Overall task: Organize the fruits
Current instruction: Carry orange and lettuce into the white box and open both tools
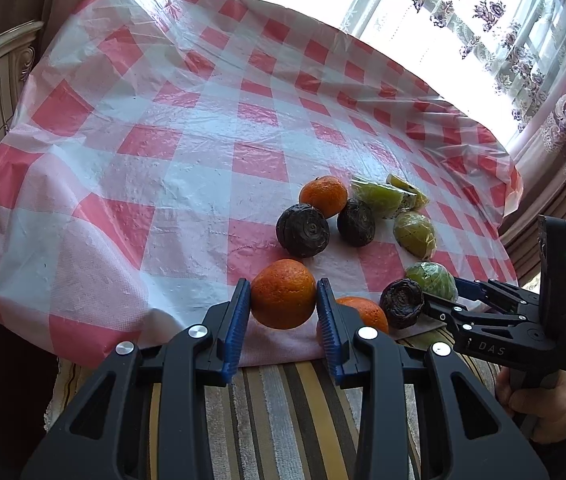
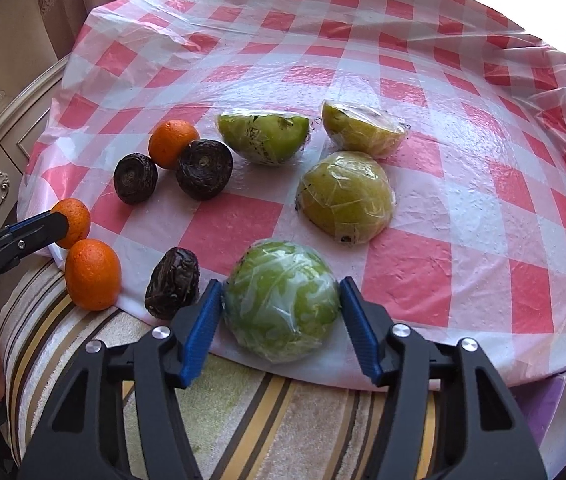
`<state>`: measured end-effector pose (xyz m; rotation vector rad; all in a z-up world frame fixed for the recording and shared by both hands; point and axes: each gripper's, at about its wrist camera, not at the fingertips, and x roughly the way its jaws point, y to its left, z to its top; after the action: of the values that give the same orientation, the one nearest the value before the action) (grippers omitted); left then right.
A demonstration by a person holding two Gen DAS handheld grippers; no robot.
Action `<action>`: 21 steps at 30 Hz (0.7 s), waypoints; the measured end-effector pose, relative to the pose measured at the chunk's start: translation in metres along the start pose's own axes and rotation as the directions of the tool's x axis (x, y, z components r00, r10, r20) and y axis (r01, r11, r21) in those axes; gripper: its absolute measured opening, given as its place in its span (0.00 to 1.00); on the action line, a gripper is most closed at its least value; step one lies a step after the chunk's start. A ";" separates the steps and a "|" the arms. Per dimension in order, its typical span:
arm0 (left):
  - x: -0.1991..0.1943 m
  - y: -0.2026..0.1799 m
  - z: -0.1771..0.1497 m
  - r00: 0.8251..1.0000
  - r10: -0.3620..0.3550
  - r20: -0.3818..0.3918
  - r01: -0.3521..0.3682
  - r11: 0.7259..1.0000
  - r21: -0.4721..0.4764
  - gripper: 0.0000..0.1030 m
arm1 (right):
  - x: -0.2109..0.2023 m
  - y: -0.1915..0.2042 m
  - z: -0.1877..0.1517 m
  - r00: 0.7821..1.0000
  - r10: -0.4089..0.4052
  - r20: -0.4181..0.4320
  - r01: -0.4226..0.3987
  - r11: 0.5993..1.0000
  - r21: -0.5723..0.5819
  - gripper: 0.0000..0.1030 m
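Already the left gripper clamped an orange at the surface's near edge. The right gripper stood apart around a wrapped green fruit; slick film might have let it slip off that edge.

A red-and-white checked plastic cloth covers the worktop, and below it lies a fabric striped in cream, yellow, brown and grey. The oranges are bright orange, the wrinkled fruits dark purple-brown, and the wrapped fruits pale to yellow green. Both grippers are black with blue pads.
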<state>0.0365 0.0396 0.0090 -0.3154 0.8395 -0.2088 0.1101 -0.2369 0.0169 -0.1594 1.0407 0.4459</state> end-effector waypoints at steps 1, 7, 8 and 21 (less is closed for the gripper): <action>-0.001 0.000 0.001 1.000 0.001 0.004 -0.001 1.000 0.001 0.31 | -0.002 -0.002 -0.001 1.000 0.003 0.006 -0.003 1.000 0.013 0.58; -0.011 -0.008 0.010 0.999 0.002 0.032 -0.003 1.000 0.028 0.31 | -0.018 -0.016 -0.003 0.998 0.015 0.062 -0.019 0.998 0.064 0.58; -0.013 -0.010 0.011 0.999 0.003 0.037 -0.004 0.999 0.036 0.31 | -0.021 -0.019 -0.004 0.997 0.015 0.070 -0.020 0.997 0.074 0.58; -0.028 -0.075 0.031 0.998 -0.058 0.032 0.050 0.975 0.216 0.31 | -0.064 -0.071 -0.027 0.992 -0.006 0.130 -0.019 0.981 0.191 0.58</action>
<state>0.0375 -0.0156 0.0745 -0.1387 0.7635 -0.3407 0.0915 -0.3283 0.0528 0.0450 0.9502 0.3543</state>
